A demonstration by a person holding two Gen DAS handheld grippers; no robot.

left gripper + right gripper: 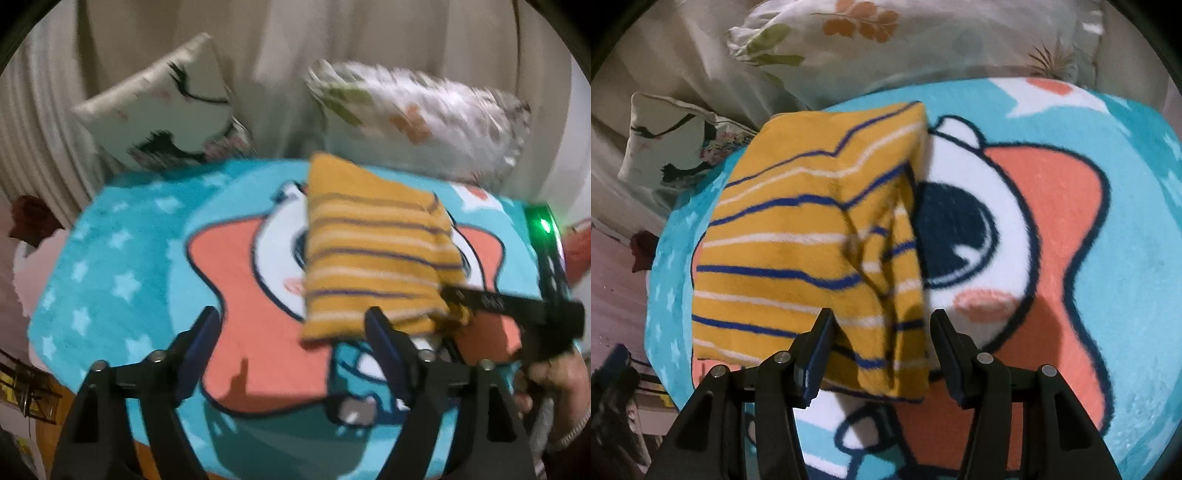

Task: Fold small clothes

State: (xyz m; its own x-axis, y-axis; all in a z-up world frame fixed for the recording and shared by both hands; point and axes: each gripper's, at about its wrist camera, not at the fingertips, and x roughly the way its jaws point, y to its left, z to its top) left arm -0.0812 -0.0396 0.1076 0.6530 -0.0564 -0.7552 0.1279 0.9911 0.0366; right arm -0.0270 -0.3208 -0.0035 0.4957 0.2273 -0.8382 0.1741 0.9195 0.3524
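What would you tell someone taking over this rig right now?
Left gripper: open, empty, off the near left edge of the folded yellow striped garment.
Right gripper: jaws open astride the garment's near right corner; pads not visibly pressing.
Garment lies on the cartoon blanket, before the pillows.
Done: folded into a compact rectangle.
Left: probably release and neaten, or one more fold.

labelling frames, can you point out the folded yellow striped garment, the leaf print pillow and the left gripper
folded yellow striped garment [798,254]: right wrist view, middle of top layer
leaf print pillow [905,40]: right wrist view, front face
left gripper [291,334]: left wrist view, midway between fingertips
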